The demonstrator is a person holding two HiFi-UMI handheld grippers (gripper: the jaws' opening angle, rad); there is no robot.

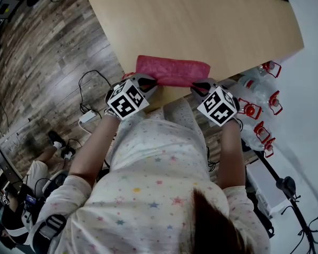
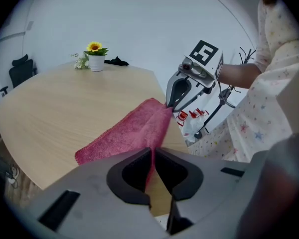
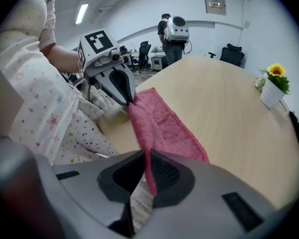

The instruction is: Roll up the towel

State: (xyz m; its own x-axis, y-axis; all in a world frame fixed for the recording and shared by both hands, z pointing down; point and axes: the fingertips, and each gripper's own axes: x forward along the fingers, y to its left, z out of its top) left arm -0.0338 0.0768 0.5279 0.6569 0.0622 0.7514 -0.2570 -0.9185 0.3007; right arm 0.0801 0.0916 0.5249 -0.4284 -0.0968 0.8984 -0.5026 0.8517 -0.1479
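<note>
The red towel (image 1: 172, 70) lies as a narrow band on the wooden table (image 1: 201, 20), close to the table's near edge and about parallel to it. Its far long edge rests flat on the wood. Its near long edge is lifted a little and hangs stretched between the two grippers.

The left gripper (image 1: 148, 82) holds the near left corner. In the left gripper view its jaws are pressed together with a thin fold of towel cloth between them. The right gripper (image 1: 201, 88) holds the near right corner in the same way: in the right gripper view the jaws are clenched on the cloth and a small end of the towel hangs down below them. Both grippers point down at a slope. They are over the near edge of the table, just in front of the person's body.

Beyond the towel the tabletop is bare wood for a long way. Only at the far side stands a small white pot with a yellow flower (image 2: 96, 59), and a small black thing (image 2: 117, 61) lies beside it, both well apart from the towel.

To the right of the table, low down near its corner, stands a pack of bottles with red caps (image 1: 254, 99). On the wooden floor (image 1: 37, 62) at the left lie some cables (image 1: 90, 89).
</note>
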